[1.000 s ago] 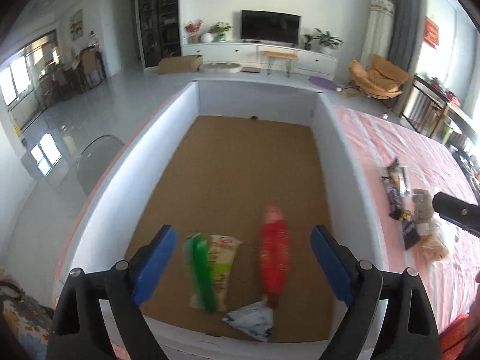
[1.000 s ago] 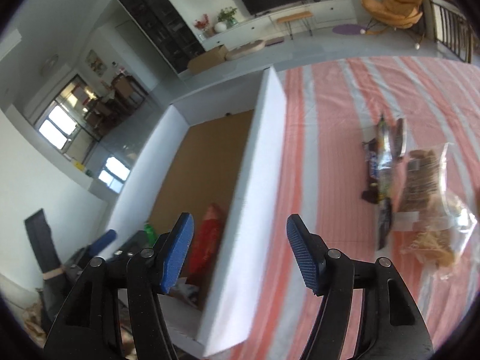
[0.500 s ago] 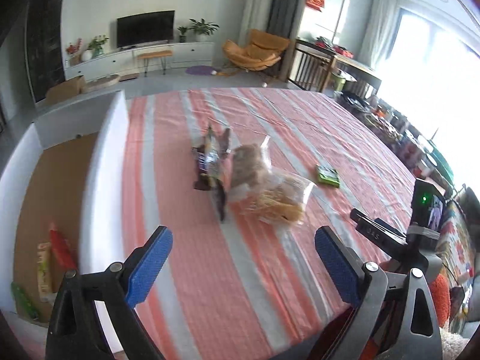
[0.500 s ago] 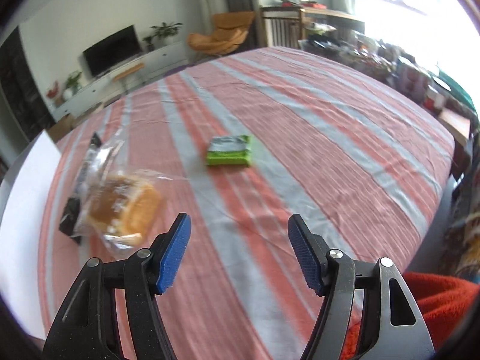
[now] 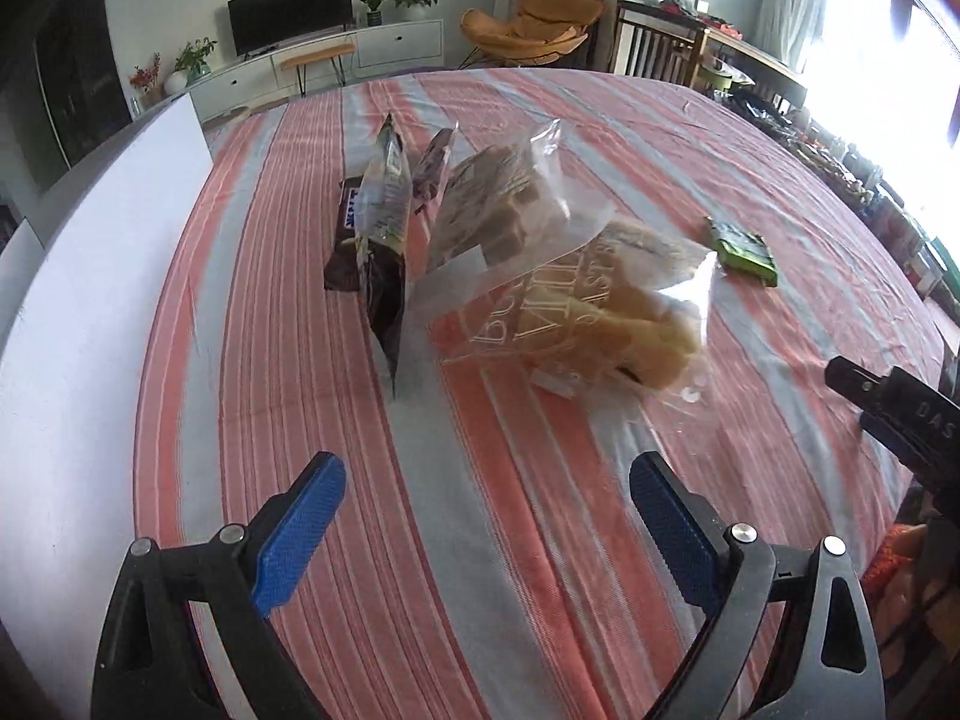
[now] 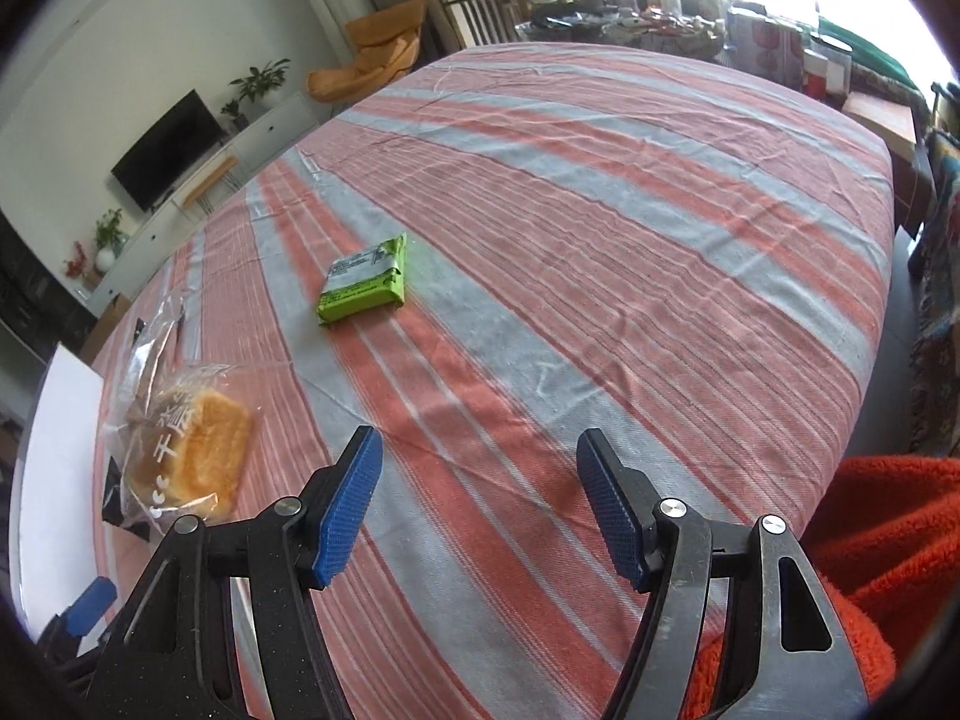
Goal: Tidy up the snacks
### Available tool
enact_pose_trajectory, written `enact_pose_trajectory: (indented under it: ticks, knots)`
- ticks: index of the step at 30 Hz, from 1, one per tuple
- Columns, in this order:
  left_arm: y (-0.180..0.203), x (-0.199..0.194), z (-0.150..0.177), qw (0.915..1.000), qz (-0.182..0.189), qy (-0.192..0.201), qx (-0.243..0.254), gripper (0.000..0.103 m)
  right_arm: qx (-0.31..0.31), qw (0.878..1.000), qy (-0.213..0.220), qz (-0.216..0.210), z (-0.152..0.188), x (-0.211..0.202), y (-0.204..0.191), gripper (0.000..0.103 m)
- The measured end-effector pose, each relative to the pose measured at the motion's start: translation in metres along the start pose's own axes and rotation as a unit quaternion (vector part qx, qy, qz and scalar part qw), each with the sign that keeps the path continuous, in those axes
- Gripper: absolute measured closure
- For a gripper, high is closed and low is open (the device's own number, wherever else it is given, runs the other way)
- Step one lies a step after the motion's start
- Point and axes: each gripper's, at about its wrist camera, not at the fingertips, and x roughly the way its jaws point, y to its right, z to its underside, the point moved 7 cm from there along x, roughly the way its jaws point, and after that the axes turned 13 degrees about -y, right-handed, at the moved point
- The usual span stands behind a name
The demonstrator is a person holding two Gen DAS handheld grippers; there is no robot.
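From my left camera I see the white wall of the box [image 5: 90,324] running along the left edge, standing on the striped tablecloth [image 5: 288,372]. Right of it the snacks sit in a loose cluster near the middle of the table: a dark wrapper [image 5: 351,228] lying flat, a dark packet [image 5: 384,240] standing on edge against it, a clear bag of brown cake pieces [image 5: 498,204] behind, and a clear bag of yellow bread [image 5: 606,312] lying nearest me. Only this view shows those dark packets and the brown cake clearly. Further right, apart from the cluster, lies the green packet [image 5: 741,246]. My left gripper [image 5: 486,528] hangs over bare cloth short of the cluster, its jaws spread wide with nothing between them. At the far right edge I catch the black body of my other tool.

From my right camera the box wall is only a white sliver [image 6: 60,420] at the left. The bread bag [image 6: 186,450] lies beside it, its printed face readable here. The green packet [image 6: 363,282] sits further right, alone on the cloth, its pale label up, well ahead of my right gripper [image 6: 480,504], whose jaws are parted and empty. An orange fleece sleeve [image 6: 870,540] fills the lower right corner
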Motion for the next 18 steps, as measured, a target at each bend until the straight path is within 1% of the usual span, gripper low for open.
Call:
enact_pose_trajectory:
  ticks: [5,6,9,11,18]
  knots:
    - [-0.012,0.018,0.0,0.9997,-0.008,-0.014,-0.016,0.008,-0.006,1.0,0.002,0.008,0.0,0.001,-0.002,0.032]
    - [-0.013,0.018,-0.001,0.9998,-0.014,-0.007,-0.015,0.007,-0.006,1.0,0.002,0.008,0.0,0.001,-0.002,0.032]
    - [-0.015,0.022,-0.003,0.9996,-0.023,-0.007,-0.013,0.006,-0.004,1.0,0.002,0.006,0.0,0.001,-0.001,0.032]
    - [-0.018,0.026,-0.006,0.9996,-0.025,-0.007,-0.015,0.0,-0.004,1.0,0.002,0.005,0.0,0.002,-0.001,0.031]
    - [-0.03,0.031,-0.021,0.9989,-0.032,0.005,-0.033,0.0,-0.005,1.0,0.001,0.005,0.0,0.002,-0.001,0.03]
